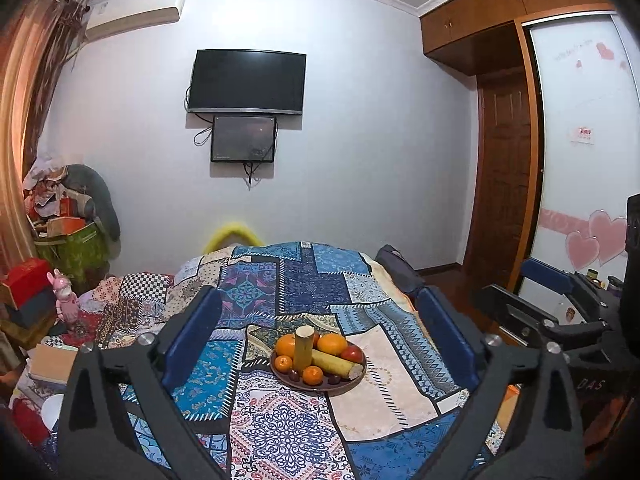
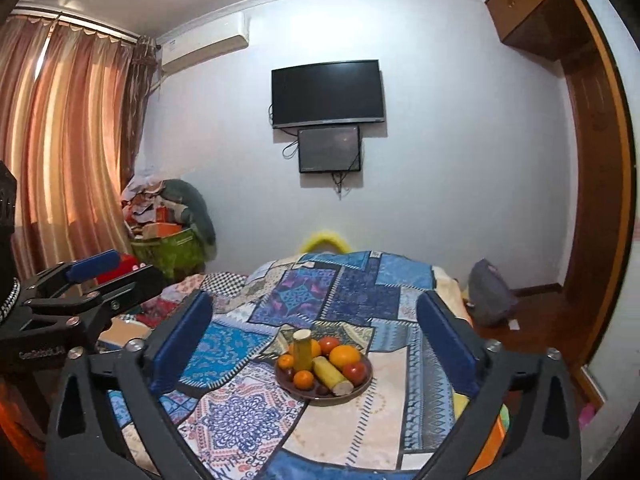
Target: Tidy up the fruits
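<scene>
Plate [image 1: 320, 387] of fruit sits mid-bed [image 1: 384, 364], both grippers well back. Left gripper [image 1: 320, 322] jaws apart, empty; right gripper [image 2: 316, 320] likewise. I judge oranges [image 1: 332, 343] firm, round, likely to roll: grip across widest part. Corn [image 1: 334, 363] stiff: take mid-length.
</scene>
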Demonstrator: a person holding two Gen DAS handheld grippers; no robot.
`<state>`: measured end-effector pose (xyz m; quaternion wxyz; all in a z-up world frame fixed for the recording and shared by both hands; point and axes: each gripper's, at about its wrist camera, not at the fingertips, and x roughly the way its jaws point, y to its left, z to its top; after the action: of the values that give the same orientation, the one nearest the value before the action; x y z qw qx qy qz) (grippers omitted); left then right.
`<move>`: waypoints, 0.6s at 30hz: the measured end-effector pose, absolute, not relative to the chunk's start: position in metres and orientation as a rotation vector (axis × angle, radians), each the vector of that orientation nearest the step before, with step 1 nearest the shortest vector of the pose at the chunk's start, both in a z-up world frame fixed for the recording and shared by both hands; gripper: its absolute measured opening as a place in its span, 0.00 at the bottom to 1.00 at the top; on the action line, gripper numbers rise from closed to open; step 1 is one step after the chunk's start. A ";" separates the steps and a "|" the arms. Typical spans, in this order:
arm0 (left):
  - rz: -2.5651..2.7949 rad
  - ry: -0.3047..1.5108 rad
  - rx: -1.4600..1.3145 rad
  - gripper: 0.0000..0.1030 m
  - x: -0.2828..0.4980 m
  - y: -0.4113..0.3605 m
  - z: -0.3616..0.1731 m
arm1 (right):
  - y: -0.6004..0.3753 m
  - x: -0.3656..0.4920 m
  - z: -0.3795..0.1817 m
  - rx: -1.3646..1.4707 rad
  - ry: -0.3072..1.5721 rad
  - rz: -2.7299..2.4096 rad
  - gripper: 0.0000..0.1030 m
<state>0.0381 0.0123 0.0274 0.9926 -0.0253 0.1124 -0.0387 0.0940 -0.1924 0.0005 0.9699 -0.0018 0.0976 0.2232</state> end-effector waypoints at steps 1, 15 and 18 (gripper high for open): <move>-0.074 0.224 -0.051 0.99 0.037 0.013 0.027 | -0.192 0.095 0.000 -0.002 0.199 0.451 1.00; -0.050 0.203 -0.038 1.00 0.032 0.010 0.025 | -0.200 0.083 -0.001 0.001 0.191 0.436 1.00; -0.049 0.201 -0.032 1.00 0.029 0.008 0.025 | -0.199 0.081 -0.001 -0.004 0.190 0.441 1.00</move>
<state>0.0292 0.0075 0.0246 0.9945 -0.0158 0.1001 -0.0246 0.0809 -0.1988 -0.0011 0.9714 -0.0018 0.0941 0.2182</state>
